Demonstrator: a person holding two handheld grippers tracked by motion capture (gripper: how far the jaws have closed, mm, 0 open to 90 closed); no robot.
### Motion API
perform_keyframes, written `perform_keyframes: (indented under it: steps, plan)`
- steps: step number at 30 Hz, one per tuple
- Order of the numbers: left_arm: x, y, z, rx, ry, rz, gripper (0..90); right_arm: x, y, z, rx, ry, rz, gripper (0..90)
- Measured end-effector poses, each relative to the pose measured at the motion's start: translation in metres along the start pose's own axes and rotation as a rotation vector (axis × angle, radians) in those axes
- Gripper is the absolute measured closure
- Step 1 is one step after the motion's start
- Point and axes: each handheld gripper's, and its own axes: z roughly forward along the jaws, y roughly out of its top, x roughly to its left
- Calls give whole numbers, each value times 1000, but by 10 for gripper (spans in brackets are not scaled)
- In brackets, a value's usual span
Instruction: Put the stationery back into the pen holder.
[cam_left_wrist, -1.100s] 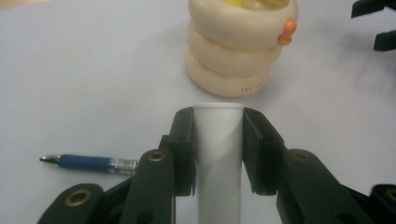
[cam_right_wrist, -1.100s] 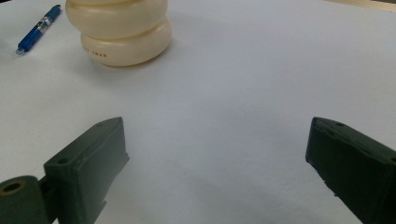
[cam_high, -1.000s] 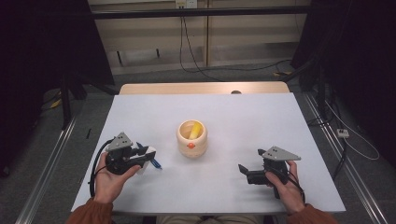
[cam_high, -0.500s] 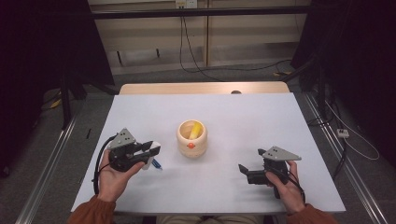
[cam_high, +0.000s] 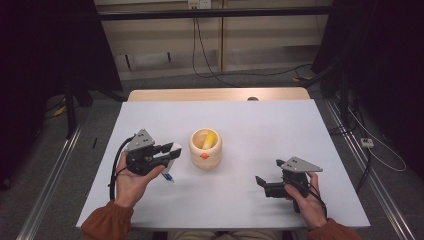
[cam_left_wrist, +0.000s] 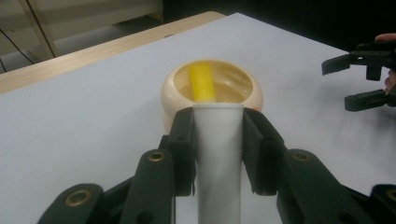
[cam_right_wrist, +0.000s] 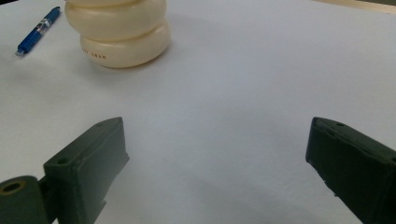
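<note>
One yellow piece (cam_left_wrist: 201, 82) already sits inside the cream holder (cam_high: 205, 148), and a white tube (cam_left_wrist: 218, 154) looks next — the left gripper (cam_high: 170, 152) has its jaws clamped on it, tip just short of the holder's rim straight ahead. A blue pen (cam_right_wrist: 38, 30) lies on the table (cam_high: 260, 125) below that gripper, likely yet to go in. Well off to the side, the right gripper (cam_high: 261, 184) holds its jaws wide apart — empty.
</note>
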Motion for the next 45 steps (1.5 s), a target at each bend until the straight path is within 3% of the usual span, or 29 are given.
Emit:
perform_keyframes:
  steps: [6, 13, 32, 45]
  plan:
    - [1, 12, 1, -34, 15, 6, 676, 0, 0, 0, 1, 0, -1, 46]
    - [9, 17, 6, -76, 22, -30, 676, 0, 0, 0, 1, 1, -1, 46]
    - [1, 42, 26, -117, 29, 26, 675, 0, 0, 1, 3, 4, -3, 46]
    - [-4, 56, 41, -154, 15, 21, 676, 0, 0, 0, 3, 4, 0, 46]
